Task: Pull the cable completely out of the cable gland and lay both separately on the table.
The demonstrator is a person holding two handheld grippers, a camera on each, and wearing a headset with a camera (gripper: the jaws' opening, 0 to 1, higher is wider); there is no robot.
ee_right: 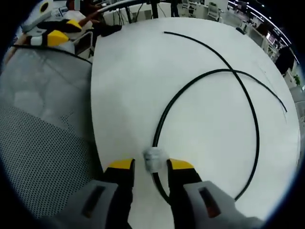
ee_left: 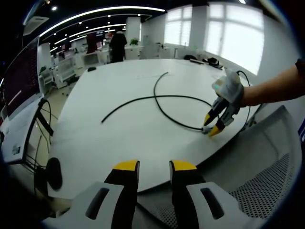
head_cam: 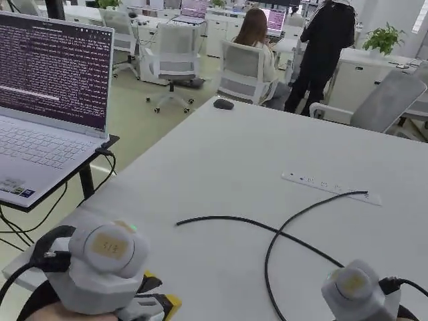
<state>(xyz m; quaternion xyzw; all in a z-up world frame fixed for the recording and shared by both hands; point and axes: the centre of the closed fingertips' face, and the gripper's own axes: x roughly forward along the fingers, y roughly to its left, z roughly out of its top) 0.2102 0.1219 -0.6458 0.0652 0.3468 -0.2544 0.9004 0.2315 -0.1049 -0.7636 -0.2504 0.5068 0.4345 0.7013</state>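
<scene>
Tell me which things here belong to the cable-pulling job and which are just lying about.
Job in hand:
- long black cable, looped on the white table
- small pale grey cable gland on that cable, between the jaws of the open right claw
- left claw, open and empty

Lying about:
- open silver laptop
- dark computer mouse
- white socket strip
- grey mesh chair

White table. On it: black cable, looped and crossing itself; pale gland at its near end by the edge; socket strip; dark mouse at the far edge.
</scene>
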